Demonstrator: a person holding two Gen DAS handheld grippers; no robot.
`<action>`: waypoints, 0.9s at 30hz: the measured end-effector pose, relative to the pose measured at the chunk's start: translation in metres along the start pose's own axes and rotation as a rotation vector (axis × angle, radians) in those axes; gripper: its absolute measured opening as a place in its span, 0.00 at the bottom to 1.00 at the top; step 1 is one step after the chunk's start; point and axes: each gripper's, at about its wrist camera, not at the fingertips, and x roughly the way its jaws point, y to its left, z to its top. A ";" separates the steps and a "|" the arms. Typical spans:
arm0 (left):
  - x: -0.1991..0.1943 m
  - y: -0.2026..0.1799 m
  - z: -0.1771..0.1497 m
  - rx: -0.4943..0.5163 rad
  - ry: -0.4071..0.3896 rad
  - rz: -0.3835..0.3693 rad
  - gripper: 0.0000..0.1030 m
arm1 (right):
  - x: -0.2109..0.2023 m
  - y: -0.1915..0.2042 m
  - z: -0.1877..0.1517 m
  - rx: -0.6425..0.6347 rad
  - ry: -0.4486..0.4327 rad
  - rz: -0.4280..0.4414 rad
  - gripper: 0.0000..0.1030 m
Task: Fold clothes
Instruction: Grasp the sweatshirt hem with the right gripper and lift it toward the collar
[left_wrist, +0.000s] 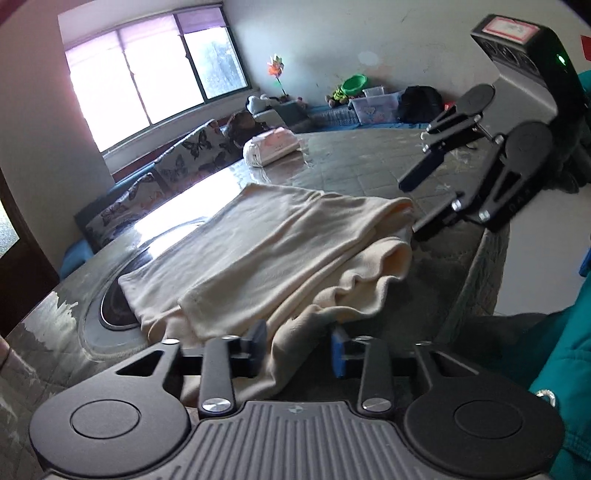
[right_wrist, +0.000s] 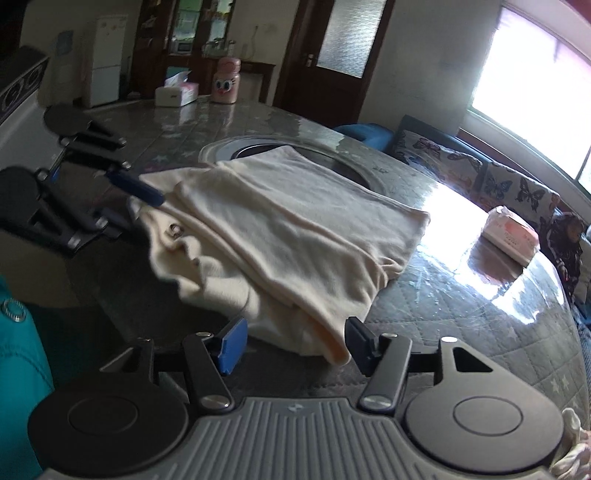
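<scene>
Bright window on a pale wall, butterfly-print sofa beneath; dark wooden door, white fridge beyond.

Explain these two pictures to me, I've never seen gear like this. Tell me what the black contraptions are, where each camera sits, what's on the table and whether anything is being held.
There is no robot: a person holds a two-finger clamp in each hand. Each picture comes from a camera on one clamp, looking along its fingers.

In the left-wrist view the left gripper is at the bottom and the right gripper at upper right. The right-wrist view reverses this.

On the round table lies a cream garment, partly folded. A tissue pack lies farther back on the table.

Both grippers are open with cloth between their fingers, but neither is clamped on it, so nothing is held.
</scene>
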 end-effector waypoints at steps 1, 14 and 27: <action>0.000 0.002 0.001 -0.011 -0.004 -0.001 0.18 | 0.001 0.001 0.000 -0.008 -0.001 0.004 0.59; 0.017 0.053 0.030 -0.213 -0.038 -0.041 0.09 | 0.034 0.003 0.016 -0.056 -0.060 0.088 0.53; 0.011 0.046 0.004 -0.149 0.048 0.020 0.41 | 0.055 -0.036 0.042 0.164 -0.040 0.240 0.15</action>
